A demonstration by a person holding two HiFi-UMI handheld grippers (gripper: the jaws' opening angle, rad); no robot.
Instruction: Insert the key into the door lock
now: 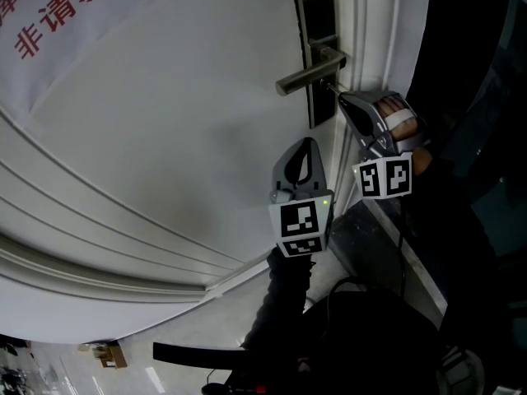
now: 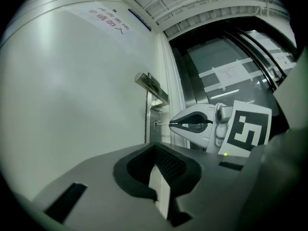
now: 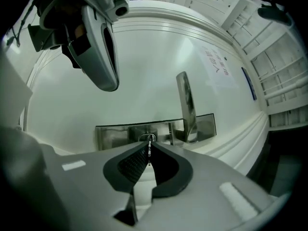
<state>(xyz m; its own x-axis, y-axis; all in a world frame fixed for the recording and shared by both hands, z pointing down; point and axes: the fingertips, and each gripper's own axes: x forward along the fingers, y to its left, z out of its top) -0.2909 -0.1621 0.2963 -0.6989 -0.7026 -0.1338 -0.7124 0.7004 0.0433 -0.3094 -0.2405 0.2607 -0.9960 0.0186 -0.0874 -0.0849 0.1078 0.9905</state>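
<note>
left gripper (image 1: 308, 143) beside door (image 1: 165, 138); handle (image 1: 310, 76) over key (image 3: 149, 149) at lock (image 3: 146, 138)

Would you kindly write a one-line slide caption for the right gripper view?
Right hand-held gripper holds the key at the keyhole of the lock plate, beside the lever handle.

Noted a paper notice (image 1: 58, 23), printed in red, pasted on a white door (image 1: 165, 122). Well right of the notice, saw a metal lever handle (image 1: 309, 76); farther right, glass panelling (image 2: 226, 66). Below the notice, saw curved raised mouldings (image 1: 99, 212).
</note>
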